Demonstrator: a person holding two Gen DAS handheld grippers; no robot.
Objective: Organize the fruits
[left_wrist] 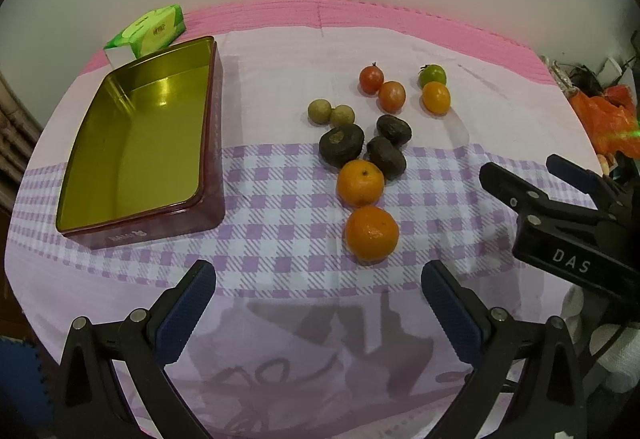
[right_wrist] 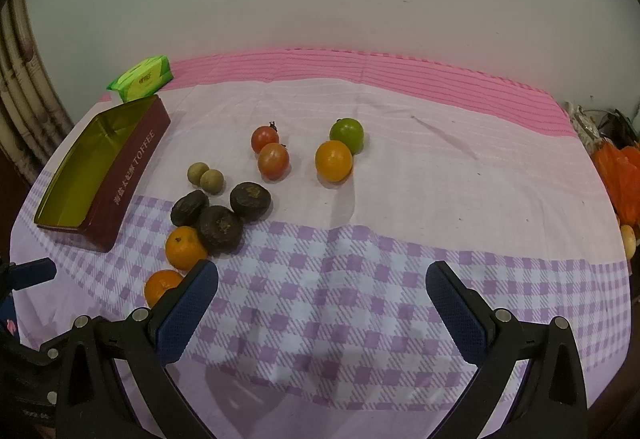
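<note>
Reaching for the near orange [left_wrist: 372, 233], you could scatter its neighbours; both your left gripper [left_wrist: 319, 309] and right gripper [right_wrist: 322, 313] gape empty, tin [left_wrist: 120, 227] unfilled.

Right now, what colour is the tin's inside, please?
Shiny gold-yellow inside the tin, clearest in the left wrist view.

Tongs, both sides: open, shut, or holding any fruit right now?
Left tongs: open, holding nothing, above the cloth short of the oranges.
Right tongs: open, holding nothing.

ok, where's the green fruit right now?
The green fruit lies on the cloth at the far right of the fruit group, touching the small orange fruit just in front of it.
</note>
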